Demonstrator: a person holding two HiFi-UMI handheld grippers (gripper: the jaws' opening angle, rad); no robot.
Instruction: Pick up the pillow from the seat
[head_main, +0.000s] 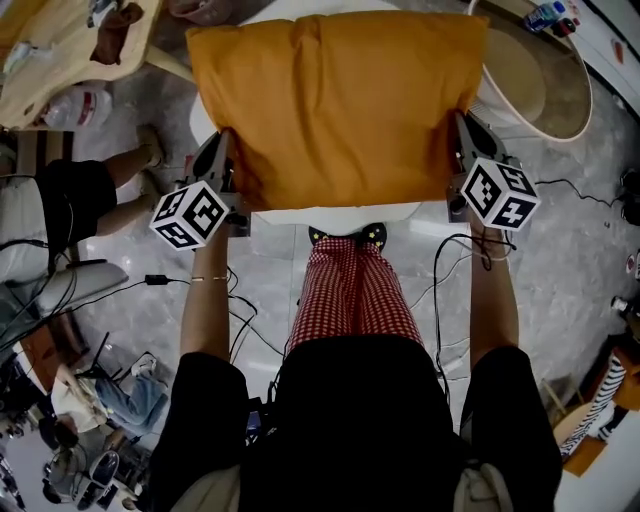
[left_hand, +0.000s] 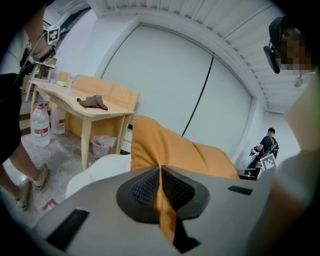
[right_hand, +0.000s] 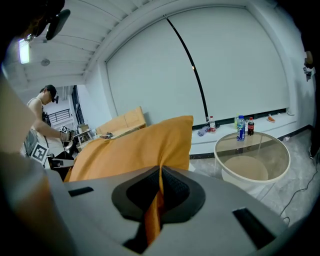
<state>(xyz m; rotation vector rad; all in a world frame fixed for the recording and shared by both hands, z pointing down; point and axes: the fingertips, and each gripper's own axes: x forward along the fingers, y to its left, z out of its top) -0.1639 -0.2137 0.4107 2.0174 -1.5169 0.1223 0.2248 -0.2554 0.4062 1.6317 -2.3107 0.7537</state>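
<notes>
- The plump, rectangular orange fabric pillow (head_main: 340, 100) is held flat between the two tongs, stretched across in front of the person and over the rounded white seat (head_main: 335, 213).
- Only a pale strip of the seat shows past the pillow's near edge. No view shows whether the pillow's underside touches the seat.
- The left tongs (head_main: 224, 148) are closed on the pillow's left edge, close to its near left corner. In the left gripper view the black ribbed pads (left_hand: 145, 189) are pressed together with a fold of orange cloth pinched between them.
- The right tongs (head_main: 463, 128) are closed on the pillow's right edge. In the right gripper view their pads (right_hand: 172, 187) clamp a thin pleat of the same fabric.
- Both tongs point forward and slightly down, level with each other.
- The person's red-and-white checked trousers (head_main: 350, 290) show just below the seat's near edge.
- To the left stands a light wooden table (left_hand: 82, 107) with a crumpled brown cloth (left_hand: 92, 102) lying on its tabletop near the front edge.
- To the right stands a round table with a glass tabletop (right_hand: 252, 152). Several drink bottles (right_hand: 241, 128) stand upright at its far edge.
</notes>
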